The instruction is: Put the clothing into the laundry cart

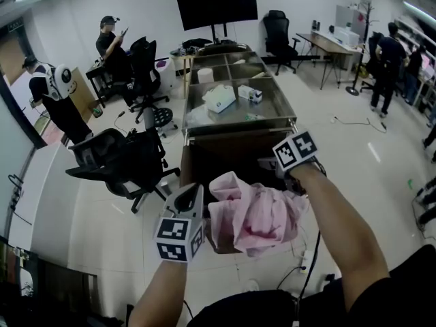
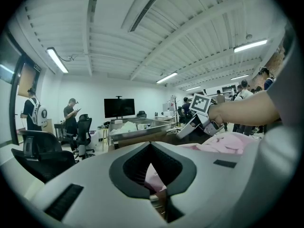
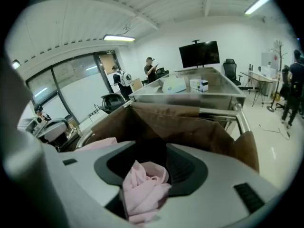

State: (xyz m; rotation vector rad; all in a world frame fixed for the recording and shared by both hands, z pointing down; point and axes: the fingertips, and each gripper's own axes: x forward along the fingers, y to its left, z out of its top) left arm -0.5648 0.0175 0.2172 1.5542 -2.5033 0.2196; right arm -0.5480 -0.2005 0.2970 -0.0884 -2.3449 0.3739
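1. Down at 7 o'clock, my left gripper (image 1: 193, 195) is pinched shut on an edge of the pink garment (image 1: 255, 213).
2. Garment's bunched up at 5 o'clock, at the laundry cart's (image 1: 197, 161) near edge.
3. At 4 o'clock, my right gripper (image 1: 278, 167) clamps a fat wad of it, jaws partway apart.

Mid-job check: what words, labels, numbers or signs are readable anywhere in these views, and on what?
No text can be read anywhere.
On the small box in the steel tray: print too small to read.
On the marker cubes: black-and-white square patterns only, no letters.
On the screen: dark, nothing shown.
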